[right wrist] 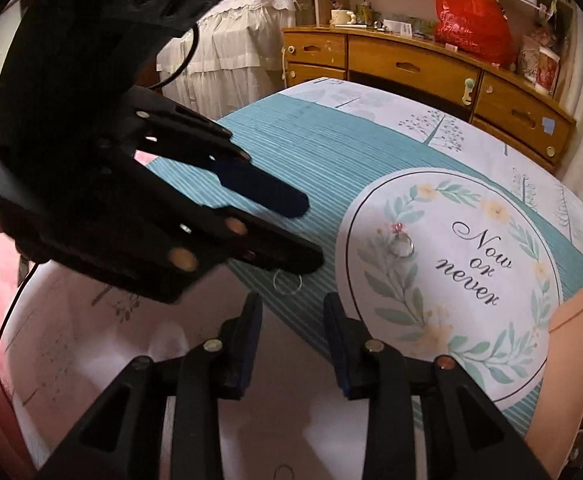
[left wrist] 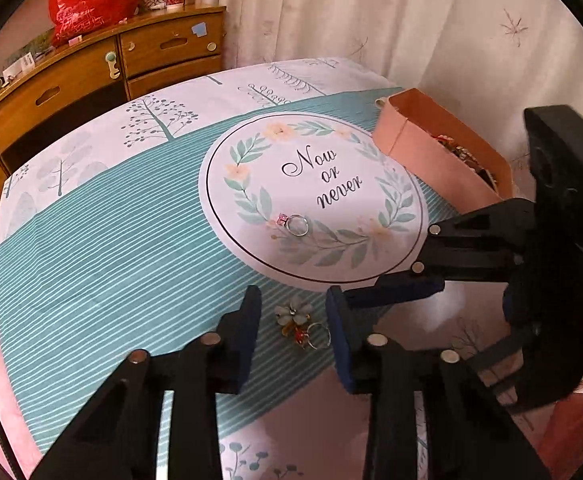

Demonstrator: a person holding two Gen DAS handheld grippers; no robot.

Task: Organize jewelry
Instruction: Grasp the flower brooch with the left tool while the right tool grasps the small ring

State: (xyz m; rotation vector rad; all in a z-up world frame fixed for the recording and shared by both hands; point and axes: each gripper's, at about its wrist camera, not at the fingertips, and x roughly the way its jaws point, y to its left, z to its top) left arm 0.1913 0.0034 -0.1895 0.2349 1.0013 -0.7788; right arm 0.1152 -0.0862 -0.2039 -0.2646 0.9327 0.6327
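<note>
A flower brooch with a small ring (left wrist: 301,323) lies on the teal striped cloth between the fingers of my open left gripper (left wrist: 293,312). In the right wrist view only its ring (right wrist: 287,281) shows under the left gripper (right wrist: 311,232). A silver ring with a pink stone (left wrist: 294,224) lies on the white "Now or never" circle (left wrist: 331,184), also in the right wrist view (right wrist: 401,245). A pink jewelry box (left wrist: 439,152) with several pieces inside stands at the right. My right gripper (right wrist: 293,320) is open and empty; it reaches in from the right in the left wrist view (left wrist: 423,248).
The table (left wrist: 91,264) carries a teal and white printed cloth. A wooden drawer cabinet (left wrist: 91,76) with a red bag (left wrist: 89,0) and cups stands behind. Curtains (left wrist: 371,20) hang at the back right. The pink box's edge (right wrist: 571,340) shows at right.
</note>
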